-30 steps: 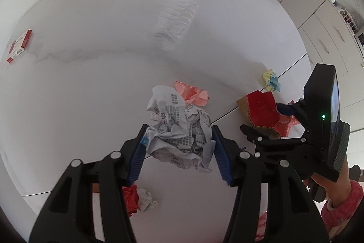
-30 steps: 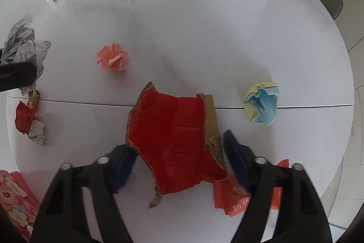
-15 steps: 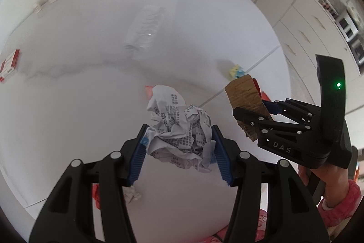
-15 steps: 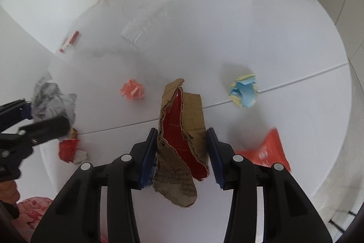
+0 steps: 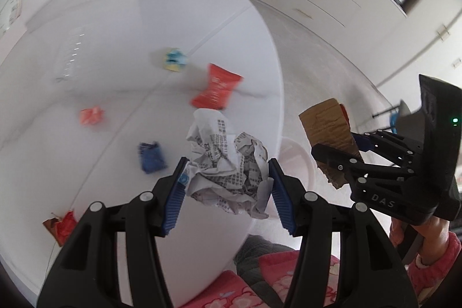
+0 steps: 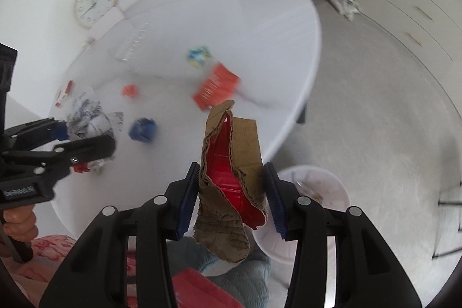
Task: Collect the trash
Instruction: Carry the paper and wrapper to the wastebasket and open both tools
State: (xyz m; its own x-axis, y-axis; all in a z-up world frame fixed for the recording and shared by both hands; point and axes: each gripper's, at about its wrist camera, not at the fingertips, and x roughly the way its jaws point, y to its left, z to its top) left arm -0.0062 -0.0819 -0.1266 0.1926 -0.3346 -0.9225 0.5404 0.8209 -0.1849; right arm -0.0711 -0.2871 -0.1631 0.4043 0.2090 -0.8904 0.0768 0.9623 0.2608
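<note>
The left gripper [image 5: 228,186] pinches a crumpled printed paper ball [image 5: 228,163] between its blue fingers [image 5: 174,201], held above the near edge of the round white counter [image 5: 144,19]. The right gripper [image 6: 232,195] has just been closing and its fingers [image 6: 187,198] now clamp a folded piece of torn cardboard [image 6: 234,163], brown outside and red inside, lifted off the counter over the floor. A white bin [image 6: 323,184] stands on the floor just past the counter's edge. Still on the counter lie a red wrapper [image 5: 216,90], a blue-and-yellow paper wad [image 5: 174,61], a pink wad [image 5: 91,116] and a blue scrap [image 5: 150,158]
</note>
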